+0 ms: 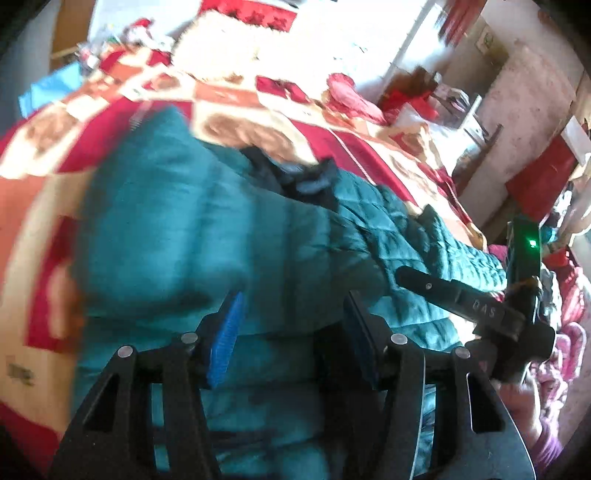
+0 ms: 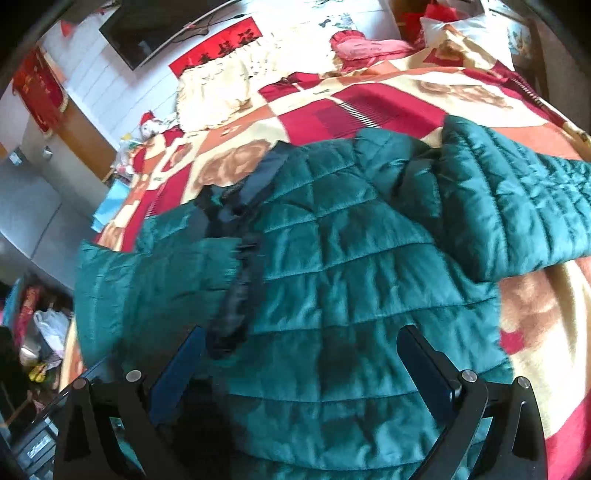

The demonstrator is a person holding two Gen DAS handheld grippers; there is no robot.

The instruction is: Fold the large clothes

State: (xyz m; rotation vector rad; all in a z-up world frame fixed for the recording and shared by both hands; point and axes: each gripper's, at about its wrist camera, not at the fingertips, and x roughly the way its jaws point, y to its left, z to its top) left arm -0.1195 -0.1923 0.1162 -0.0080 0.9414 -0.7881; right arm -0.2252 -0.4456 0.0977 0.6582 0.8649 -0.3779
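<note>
A large teal quilted jacket (image 2: 351, 266) with a dark collar and zipper strip (image 2: 240, 258) lies spread on a bed; one sleeve (image 2: 517, 206) reaches out to the right. It also fills the left wrist view (image 1: 192, 229), blurred. My left gripper (image 1: 291, 310) hovers just over the jacket, jaws open with nothing between them. My right gripper (image 2: 301, 354) is wide open above the jacket's lower part, empty. The right gripper's body (image 1: 480, 310) shows at the right of the left wrist view.
The bed is covered by a red, orange and cream patterned blanket (image 2: 388, 103). A cream lace pillow (image 2: 218, 92) and a pink cushion (image 2: 362, 44) lie at its far end. A wall TV (image 2: 147, 26) hangs behind. Clutter and bags (image 2: 44, 332) sit left of the bed.
</note>
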